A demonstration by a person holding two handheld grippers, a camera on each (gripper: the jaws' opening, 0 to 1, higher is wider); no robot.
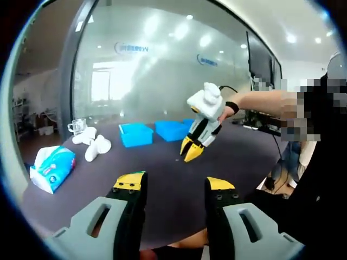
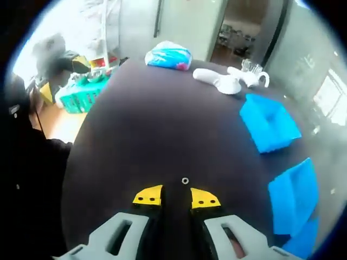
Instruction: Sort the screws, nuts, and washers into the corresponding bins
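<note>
Nearest in the left gripper view we list the left gripper (image 1: 176, 187): two yellow-tipped jaws standing wide apart with bare dark desk (image 1: 162, 162) between them, nothing held.

Beyond it, the right gripper (image 1: 191, 152) enters from the right, carried by a person's hand (image 1: 230, 106). It hangs above the desk with its yellow tips pointing down and close together. We cannot tell from here whether anything sits between them.

In the right gripper view we record the same gripper (image 2: 176, 197) from its own camera: jaws set narrow, only a slim dark gap between the yellow tips, empty. Just past the tips lies one small washer (image 2: 185, 180), a pale ring flat on the desk (image 2: 162, 124), apart from the jaws.

Farther across the desk we note the blue bins. In the left gripper view two are plain, one to the left (image 1: 135, 134) and one beside it to the right (image 1: 172, 130). In the right gripper view one bin (image 2: 269, 122) lies mid-right and another (image 2: 295, 195) nearer at the right edge. Their contents are not discernible.

At the far side we enter a group of white objects (image 2: 225, 81), a clear glass cup (image 2: 250, 66) and a blue-and-white tissue pack (image 2: 169, 55). Off the desk, at left, a green basket (image 2: 84, 92).
</note>
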